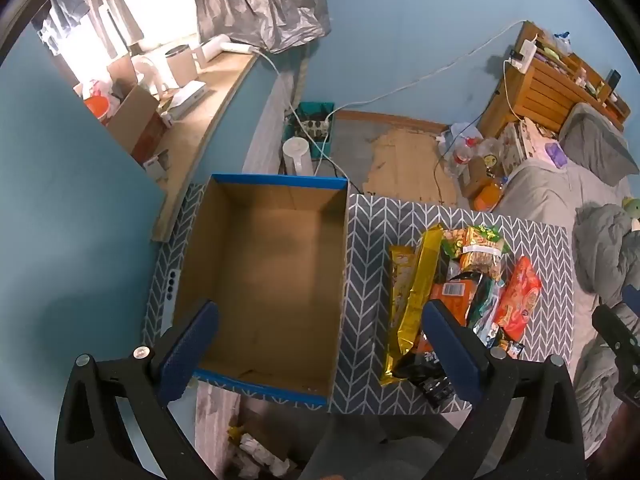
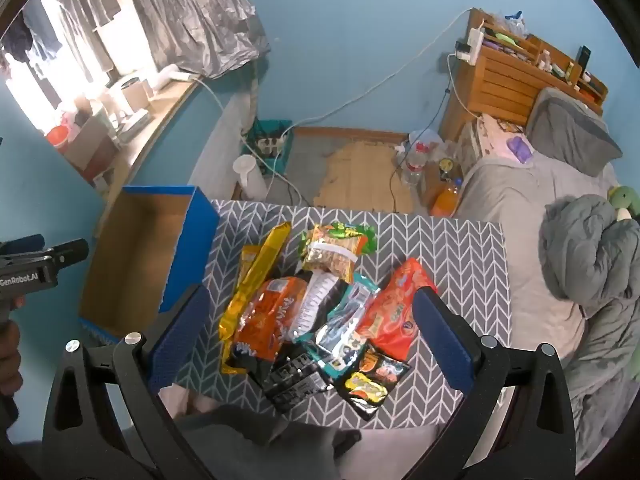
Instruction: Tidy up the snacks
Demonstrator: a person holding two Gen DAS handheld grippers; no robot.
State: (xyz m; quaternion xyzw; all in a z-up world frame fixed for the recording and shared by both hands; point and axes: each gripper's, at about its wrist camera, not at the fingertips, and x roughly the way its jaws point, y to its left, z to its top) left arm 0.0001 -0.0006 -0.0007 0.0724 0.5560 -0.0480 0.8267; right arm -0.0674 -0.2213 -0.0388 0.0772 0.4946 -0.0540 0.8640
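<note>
Gaping cardboard box bare inside, snack packets beside it, both tongs wide.

A table with a grey-and-white chevron cloth fills the lower middle of both views. At its left end stands an open cardboard box with a blue rim, its inside bare brown card. Right of the box, apart from it, a heap of snack packets lies on the cloth, a long gold packet leaning at the heap's left edge and a red-orange one at its right.
</note>
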